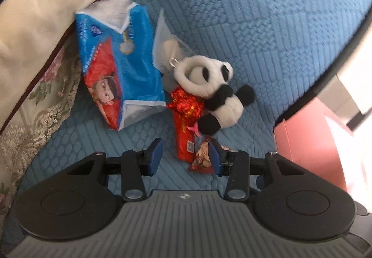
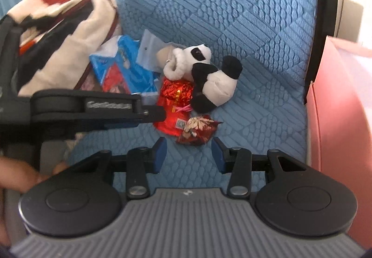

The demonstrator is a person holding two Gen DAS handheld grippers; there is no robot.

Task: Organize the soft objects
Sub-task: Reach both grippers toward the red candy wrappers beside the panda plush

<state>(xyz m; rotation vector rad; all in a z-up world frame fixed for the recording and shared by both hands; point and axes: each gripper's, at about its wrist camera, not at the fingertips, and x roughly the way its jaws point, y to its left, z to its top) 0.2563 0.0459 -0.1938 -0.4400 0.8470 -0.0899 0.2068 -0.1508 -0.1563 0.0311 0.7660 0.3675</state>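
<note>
A black-and-white panda plush (image 1: 218, 93) with a key ring lies on the blue quilted seat (image 1: 255, 14). Under it is a red foil packet (image 1: 183, 118), and a small brocade pouch (image 1: 202, 155) lies at the packet's near end. A blue and red tissue pack (image 1: 116, 67) leans to the left. My left gripper (image 1: 184, 157) is open just above the seat, straddling the packet's end, with the pouch against its right finger. My right gripper (image 2: 188, 154) is open and empty, just short of the pouch (image 2: 197, 132) and the panda (image 2: 209, 79). The left gripper (image 2: 153, 116) reaches in from the left.
A cream pillow (image 1: 46, 14) and floral fabric (image 1: 34, 118) crowd the left side. A patterned blanket (image 2: 58, 32) is heaped at the back left. A pink box (image 2: 337, 107) stands against the seat's right edge. A hand (image 2: 16, 176) shows at the lower left.
</note>
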